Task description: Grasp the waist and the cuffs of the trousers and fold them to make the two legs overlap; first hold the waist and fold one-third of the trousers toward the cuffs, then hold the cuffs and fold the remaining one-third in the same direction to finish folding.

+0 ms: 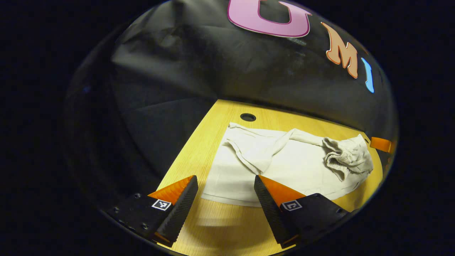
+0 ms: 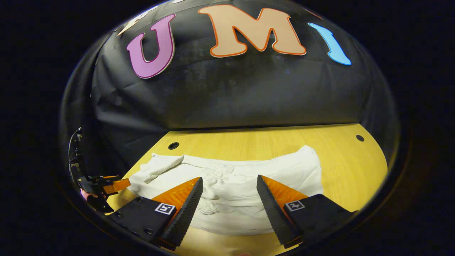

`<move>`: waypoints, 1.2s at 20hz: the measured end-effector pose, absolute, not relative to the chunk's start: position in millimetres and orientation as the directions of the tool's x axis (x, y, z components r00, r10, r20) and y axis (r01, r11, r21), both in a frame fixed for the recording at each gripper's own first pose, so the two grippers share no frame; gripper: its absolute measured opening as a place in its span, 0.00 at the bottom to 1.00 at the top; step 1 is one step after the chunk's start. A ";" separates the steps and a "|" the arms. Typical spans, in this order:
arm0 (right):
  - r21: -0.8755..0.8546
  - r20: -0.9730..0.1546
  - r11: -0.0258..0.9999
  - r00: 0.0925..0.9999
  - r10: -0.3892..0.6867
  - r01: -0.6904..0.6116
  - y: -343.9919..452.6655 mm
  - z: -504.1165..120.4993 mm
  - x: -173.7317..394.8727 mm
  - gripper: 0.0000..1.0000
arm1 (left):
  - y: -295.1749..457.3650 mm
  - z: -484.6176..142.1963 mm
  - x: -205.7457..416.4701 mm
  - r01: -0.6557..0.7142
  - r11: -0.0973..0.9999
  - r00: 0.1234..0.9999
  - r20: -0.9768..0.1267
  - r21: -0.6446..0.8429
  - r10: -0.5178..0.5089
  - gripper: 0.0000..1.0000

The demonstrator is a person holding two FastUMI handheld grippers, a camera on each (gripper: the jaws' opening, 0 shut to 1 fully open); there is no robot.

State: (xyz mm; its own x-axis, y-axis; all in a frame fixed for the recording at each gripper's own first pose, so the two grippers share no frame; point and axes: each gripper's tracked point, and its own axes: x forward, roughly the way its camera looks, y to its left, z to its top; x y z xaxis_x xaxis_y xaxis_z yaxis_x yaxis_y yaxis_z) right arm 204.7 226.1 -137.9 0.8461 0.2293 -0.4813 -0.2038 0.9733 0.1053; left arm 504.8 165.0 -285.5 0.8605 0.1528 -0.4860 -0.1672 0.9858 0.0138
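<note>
Black cloth walls the booth behind a yellow wooden table (image 2: 249, 142), and on that table lie the off-white trousers (image 2: 256, 185), spread flat across its middle with one part thrown back over the rest. In the left gripper view the trousers (image 1: 284, 167) show a bunched, gathered waistband (image 1: 346, 156) heaped on top of the flat cloth toward the right end, and a loose leg (image 1: 256, 149) folded over and lying crumpled across the upper layer. A small round hole (image 1: 247, 117) in the table sits just beyond the trousers' far edge.

Nearest the trousers in the left gripper view, the left claw (image 1: 225, 197) hangs with its fingers spread wide, empty, above the near edge of the cloth; neither finger touches it. In the right gripper view the right claw (image 2: 229, 197) is likewise spread and empty above the trousers' crumpled middle. To the trousers' left there, the left claw (image 2: 106, 186) shows at the table's edge. Another hole (image 2: 360, 138) lies beyond the trousers' right end.
</note>
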 end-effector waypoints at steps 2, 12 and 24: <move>0.075 -0.467 0.986 0.869 0.166 -0.148 199.8 -127.0 203.1 0.92 | 170.4 -296.2 506.5 -0.171 0.985 0.853 -0.500 0.010 0.153 0.96; 0.110 -0.398 0.993 0.917 0.001 0.047 116.6 -82.2 188.5 0.96 | 171.8 -317.9 514.8 -0.176 0.980 0.817 -0.541 0.095 0.199 0.93; 0.056 -0.349 0.996 0.936 -0.040 0.063 74.5 -44.7 159.6 0.92 | 137.6 -310.8 519.1 -0.188 0.975 0.829 -0.552 -0.115 0.095 0.00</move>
